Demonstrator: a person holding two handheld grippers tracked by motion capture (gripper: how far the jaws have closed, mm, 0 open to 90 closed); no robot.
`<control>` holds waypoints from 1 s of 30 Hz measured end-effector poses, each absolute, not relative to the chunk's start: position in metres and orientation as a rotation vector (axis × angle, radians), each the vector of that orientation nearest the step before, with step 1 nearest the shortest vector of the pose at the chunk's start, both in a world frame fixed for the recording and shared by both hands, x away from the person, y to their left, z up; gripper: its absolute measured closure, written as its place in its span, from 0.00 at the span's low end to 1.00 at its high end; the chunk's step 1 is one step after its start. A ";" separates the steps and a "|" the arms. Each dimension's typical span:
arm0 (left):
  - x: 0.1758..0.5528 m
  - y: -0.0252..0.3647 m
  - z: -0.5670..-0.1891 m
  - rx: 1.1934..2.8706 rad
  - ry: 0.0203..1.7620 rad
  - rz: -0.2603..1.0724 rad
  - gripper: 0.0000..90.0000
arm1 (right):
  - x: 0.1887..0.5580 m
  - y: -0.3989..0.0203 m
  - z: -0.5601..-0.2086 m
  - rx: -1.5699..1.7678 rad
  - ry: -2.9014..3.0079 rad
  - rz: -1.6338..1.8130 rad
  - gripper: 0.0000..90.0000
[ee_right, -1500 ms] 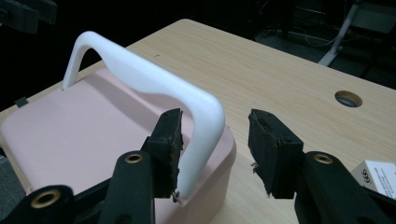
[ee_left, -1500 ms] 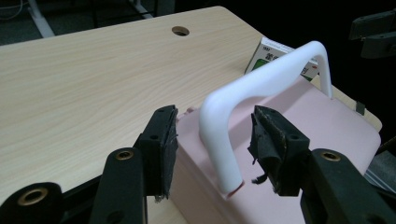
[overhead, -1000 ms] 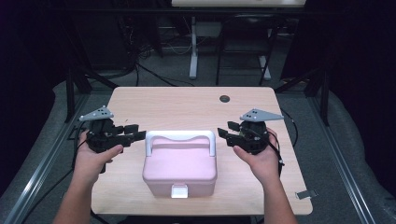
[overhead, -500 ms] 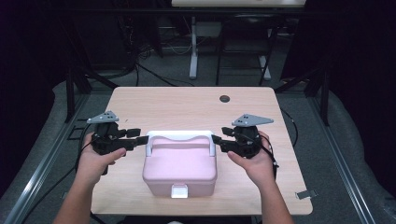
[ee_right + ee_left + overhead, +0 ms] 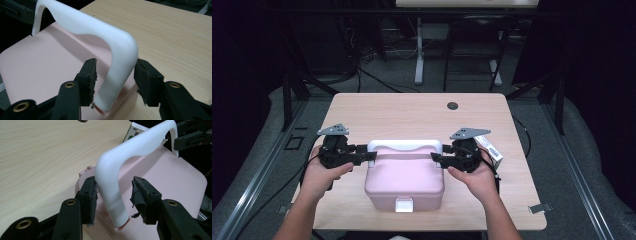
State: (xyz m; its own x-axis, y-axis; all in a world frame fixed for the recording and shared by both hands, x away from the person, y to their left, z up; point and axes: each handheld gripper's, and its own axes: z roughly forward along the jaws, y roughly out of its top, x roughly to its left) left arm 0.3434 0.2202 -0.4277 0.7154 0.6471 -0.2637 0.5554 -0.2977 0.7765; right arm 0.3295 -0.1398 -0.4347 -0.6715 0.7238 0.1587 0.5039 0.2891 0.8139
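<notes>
A pink box [image 5: 404, 180] with a white arched handle [image 5: 404, 146] stands upright at the front middle of the table. My left gripper [image 5: 369, 156] is at the handle's left end and my right gripper [image 5: 437, 157] at its right end. In the left gripper view, the left gripper [image 5: 113, 192] straddles the handle [image 5: 140, 145] leg, with a gap at one pad. In the right gripper view, the right gripper [image 5: 116, 72] likewise straddles the other leg of the handle [image 5: 82, 23]. Both pairs of jaws have just been closing and do not clamp the handle.
A small white carton [image 5: 489, 149] with green print lies on the table [image 5: 412, 117] just right of my right hand. A round dark hole [image 5: 452, 106] sits near the far edge. The box has a white latch [image 5: 404, 204] on its front. Dark floor with cables surrounds the table.
Both grippers have come inward and down onto the two ends of the handle. Each handle leg now stands between a pair of jaws. The box has not moved.
</notes>
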 end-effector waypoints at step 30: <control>0.328 0.219 -0.421 2.008 0.877 0.218 0.80 | 0.316 -0.144 -0.423 1.082 2.341 1.328 0.80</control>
